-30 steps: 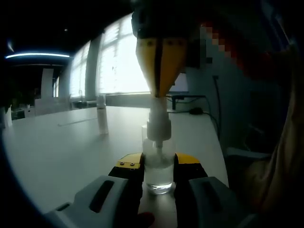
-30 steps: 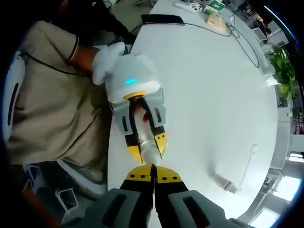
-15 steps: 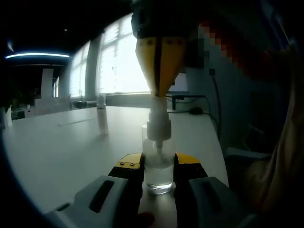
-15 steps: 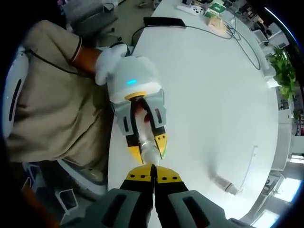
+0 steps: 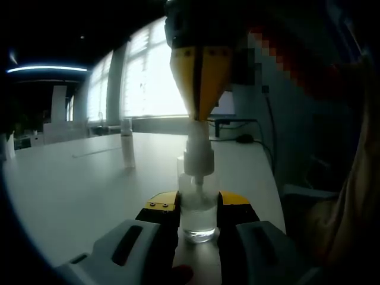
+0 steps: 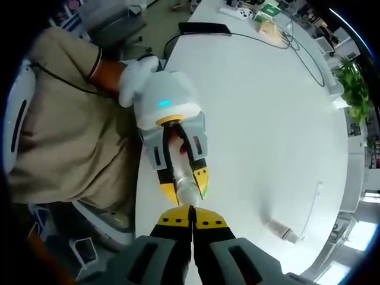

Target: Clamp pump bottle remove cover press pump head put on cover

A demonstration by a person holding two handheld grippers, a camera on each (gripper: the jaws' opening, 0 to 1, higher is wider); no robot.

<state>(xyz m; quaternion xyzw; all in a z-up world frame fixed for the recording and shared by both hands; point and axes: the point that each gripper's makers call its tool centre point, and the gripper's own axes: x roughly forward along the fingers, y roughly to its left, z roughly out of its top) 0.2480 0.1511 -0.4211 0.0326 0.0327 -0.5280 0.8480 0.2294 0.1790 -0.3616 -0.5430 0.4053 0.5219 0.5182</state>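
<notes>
Standing clamped btwn left gripper (image 5: 198,209) jaws: pump bottle (image 5: 198,196).

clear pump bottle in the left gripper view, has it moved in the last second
No. The clear pump bottle sits in the same spot against the clear cover standing on the white table.

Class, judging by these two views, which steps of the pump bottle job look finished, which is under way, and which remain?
Done: left gripper clamps the pump bottle, and the cover stands apart on the table. Under way: right gripper, jaws closed, sits on the pump head, apparently pressing. Left: putting the cover back on.
</notes>
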